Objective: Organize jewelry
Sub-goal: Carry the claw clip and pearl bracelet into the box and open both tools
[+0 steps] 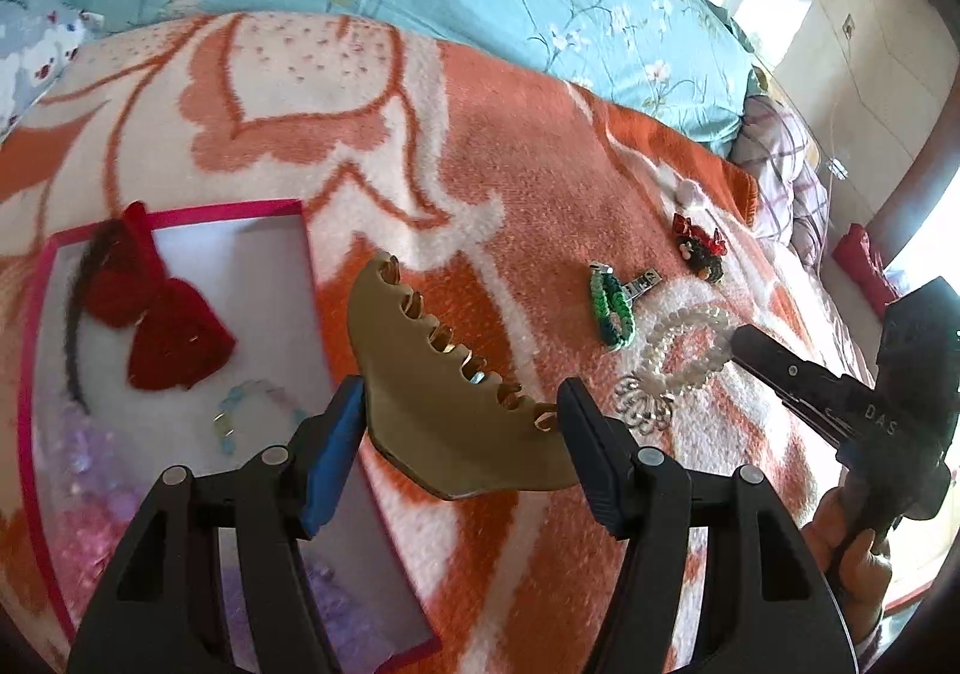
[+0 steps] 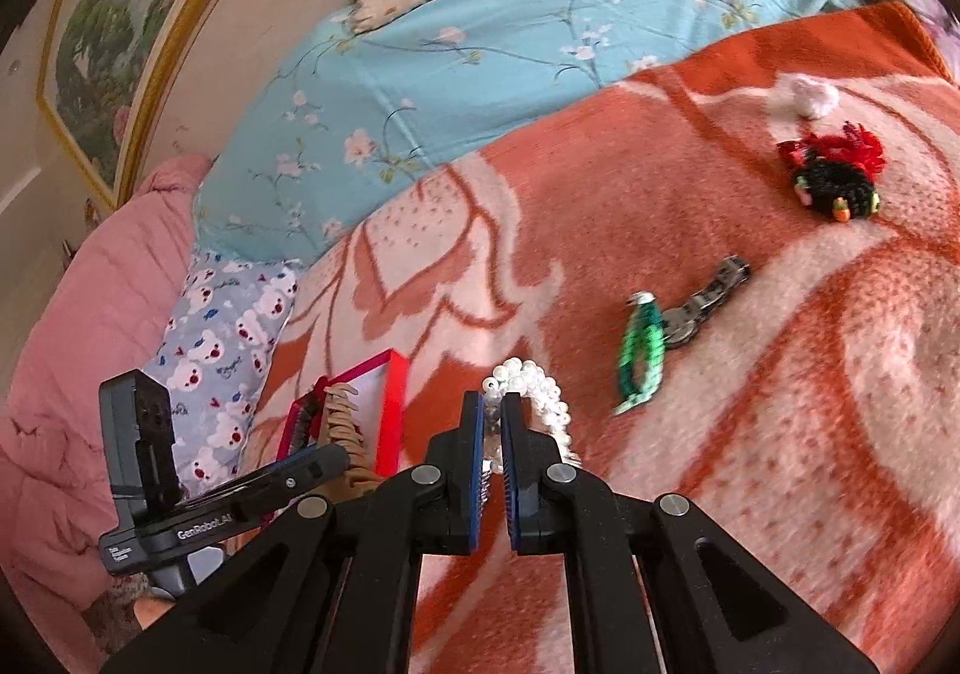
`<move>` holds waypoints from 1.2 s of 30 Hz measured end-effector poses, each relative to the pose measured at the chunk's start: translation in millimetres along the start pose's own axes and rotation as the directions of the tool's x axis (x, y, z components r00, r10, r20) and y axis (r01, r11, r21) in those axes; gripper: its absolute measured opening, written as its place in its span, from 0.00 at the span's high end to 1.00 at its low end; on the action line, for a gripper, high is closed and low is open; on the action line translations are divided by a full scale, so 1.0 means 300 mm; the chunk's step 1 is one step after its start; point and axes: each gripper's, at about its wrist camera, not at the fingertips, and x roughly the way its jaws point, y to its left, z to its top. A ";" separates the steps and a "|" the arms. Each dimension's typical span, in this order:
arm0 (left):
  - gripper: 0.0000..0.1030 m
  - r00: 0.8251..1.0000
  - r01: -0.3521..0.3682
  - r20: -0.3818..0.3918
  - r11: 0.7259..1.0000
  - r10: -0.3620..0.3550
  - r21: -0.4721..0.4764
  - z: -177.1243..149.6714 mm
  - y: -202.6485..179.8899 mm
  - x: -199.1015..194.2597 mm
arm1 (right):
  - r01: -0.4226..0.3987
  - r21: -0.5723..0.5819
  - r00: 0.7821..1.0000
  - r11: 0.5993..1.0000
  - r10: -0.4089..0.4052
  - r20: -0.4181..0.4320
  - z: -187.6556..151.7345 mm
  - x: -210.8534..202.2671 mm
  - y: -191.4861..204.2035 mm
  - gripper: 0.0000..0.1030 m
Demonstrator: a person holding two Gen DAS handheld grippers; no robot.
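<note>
My left gripper (image 1: 462, 452) is shut on a tan hair claw (image 1: 444, 392), its teeth facing away, held above the blanket just right of the pink-rimmed box (image 1: 180, 212). Inside the box lie a red bow (image 1: 162, 326) and pale bead bracelets (image 1: 252, 410). My right gripper (image 2: 492, 416) is shut on a pearl-white bead bracelet (image 2: 540, 392); the left wrist view shows that gripper (image 1: 744, 338) pinching the bracelet (image 1: 678, 344) low over the blanket. On the blanket lie a green braided bracelet (image 2: 642, 356), a metal watch (image 2: 702, 302) and a black-and-red hair ornament (image 2: 834, 182).
Everything lies on an orange-and-white blanket (image 2: 780, 434) over a bed with a blue floral sheet (image 2: 480, 44). A white pompom (image 2: 810, 95) sits near the blanket's far edge. Pillows lie at the left (image 2: 222, 350), and a framed picture (image 2: 102, 44) hangs on the wall.
</note>
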 end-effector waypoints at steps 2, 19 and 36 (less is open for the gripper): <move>0.38 1.000 -0.002 0.005 1.000 0.002 -0.012 -0.014 0.019 -0.023 | -0.008 -0.009 1.000 1.000 0.008 -0.004 -0.009 0.003 0.022 0.95; 0.38 0.995 -0.088 0.043 0.986 0.095 -0.143 -0.123 0.278 -0.205 | -0.095 -0.084 0.992 0.992 0.087 -0.095 -0.098 0.113 0.228 0.95; 0.38 0.985 -0.149 0.046 0.961 0.164 -0.234 -0.155 0.483 -0.257 | -0.181 -0.149 0.971 0.972 0.153 -0.182 -0.152 0.310 0.447 0.95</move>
